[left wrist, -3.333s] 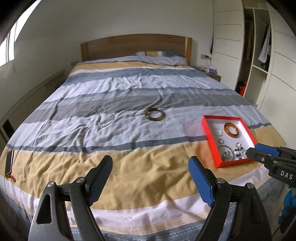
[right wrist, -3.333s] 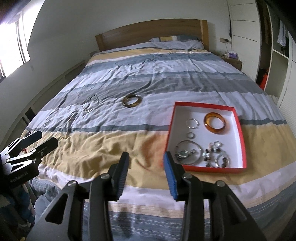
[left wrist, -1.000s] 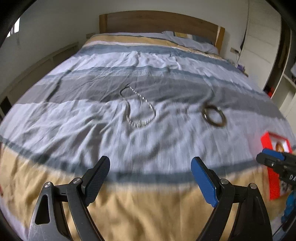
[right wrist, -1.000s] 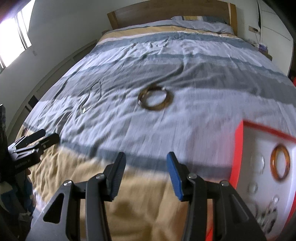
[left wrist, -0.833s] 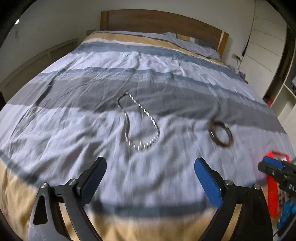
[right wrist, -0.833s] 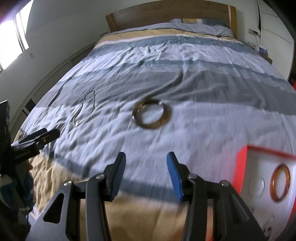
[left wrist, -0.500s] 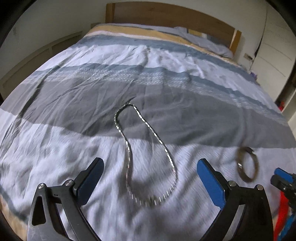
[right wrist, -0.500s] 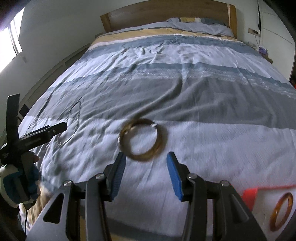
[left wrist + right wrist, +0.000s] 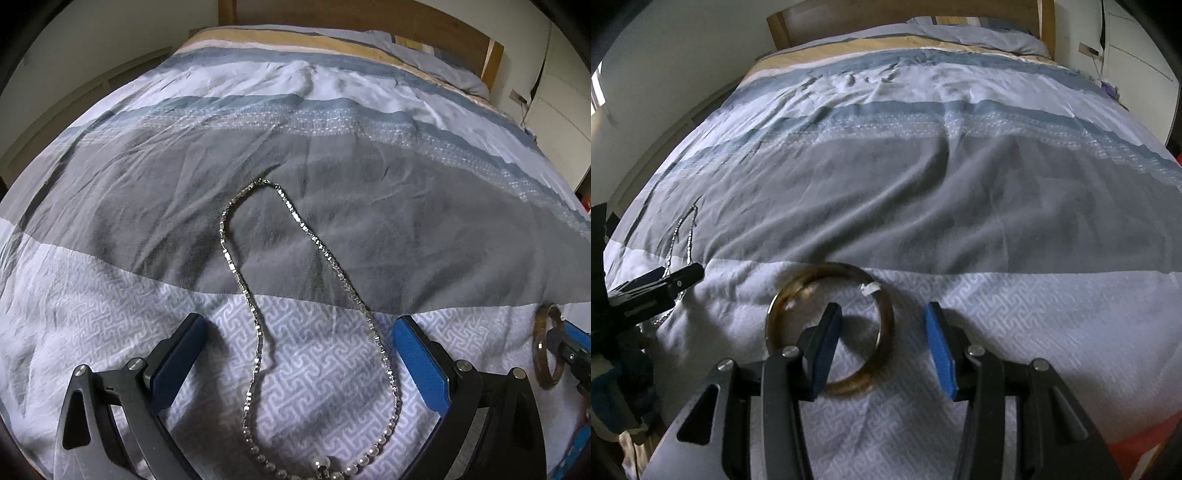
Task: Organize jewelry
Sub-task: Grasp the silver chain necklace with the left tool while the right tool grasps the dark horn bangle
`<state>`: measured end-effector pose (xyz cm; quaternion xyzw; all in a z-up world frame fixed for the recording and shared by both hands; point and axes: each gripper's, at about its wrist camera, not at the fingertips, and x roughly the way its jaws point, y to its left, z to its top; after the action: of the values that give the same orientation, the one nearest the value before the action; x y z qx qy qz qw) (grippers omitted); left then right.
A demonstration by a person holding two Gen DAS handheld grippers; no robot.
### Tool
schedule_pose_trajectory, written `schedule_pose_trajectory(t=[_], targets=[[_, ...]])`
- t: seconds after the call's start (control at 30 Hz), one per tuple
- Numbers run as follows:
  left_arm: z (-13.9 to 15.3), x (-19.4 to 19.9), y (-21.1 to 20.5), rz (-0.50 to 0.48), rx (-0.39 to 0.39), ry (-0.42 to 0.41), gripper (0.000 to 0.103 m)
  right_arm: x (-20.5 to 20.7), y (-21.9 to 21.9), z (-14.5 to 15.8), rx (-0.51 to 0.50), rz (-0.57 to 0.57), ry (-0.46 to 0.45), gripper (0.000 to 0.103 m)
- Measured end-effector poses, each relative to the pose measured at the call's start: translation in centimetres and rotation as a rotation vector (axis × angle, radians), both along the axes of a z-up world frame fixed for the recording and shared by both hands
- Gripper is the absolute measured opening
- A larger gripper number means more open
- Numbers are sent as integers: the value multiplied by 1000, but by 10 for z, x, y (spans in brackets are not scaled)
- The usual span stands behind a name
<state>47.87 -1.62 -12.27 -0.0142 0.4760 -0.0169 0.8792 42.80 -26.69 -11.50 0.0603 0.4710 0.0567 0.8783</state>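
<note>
Left wrist view: the left tongs (image 9: 295,354) gape wide, straddling the silver beaded chain necklace (image 9: 258,332) lying looped on the striped grey-and-white bed quilt (image 9: 406,221).

Right wrist view: the right tongs (image 9: 882,343) stand parted, the left pad inside the brown mottled bangle (image 9: 882,314), the right pad outside its rim, open quilt beyond.

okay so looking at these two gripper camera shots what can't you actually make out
- Necklace, left wrist view: its pendant end is cut off by the bottom edge.
- Bangle, right wrist view: the near-left arc is hidden behind the right gripper's left finger.
- Bangle's white tag, right wrist view: too small to read.
- Red tray, right wrist view: only a corner shows; contents out of frame.
</note>
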Motion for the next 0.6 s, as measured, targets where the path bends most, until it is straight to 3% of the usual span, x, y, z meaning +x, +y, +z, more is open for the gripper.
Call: schedule_pose_trajectory(t=[0.1,0.23,0.3,0.4,0.47,0.53,0.6], targets=[[-2,0,-2,0,8,-4,96,2,2,-5,-8,-5,-4,46],[1,-7,-5,-20,7,-23,71,1,8,-9,-37,7,-6,44],[3,-10,-6,-28,-3,-31,60,0,9,-9,-38,13,-5,38],[5,-16,-4,-37,-27,-38,41,-5,11,-10,-27,18,1,21],[7,-20,2,-30,-73,-34,20,-10,11,-9,-2,19,7,10],[10,-27,9,-26,-133,-25,7,-18,11,-7,12,22,5,10],[12,-36,14,-14,-159,-26,5,-28,13,-3,10,25,-5,10]])
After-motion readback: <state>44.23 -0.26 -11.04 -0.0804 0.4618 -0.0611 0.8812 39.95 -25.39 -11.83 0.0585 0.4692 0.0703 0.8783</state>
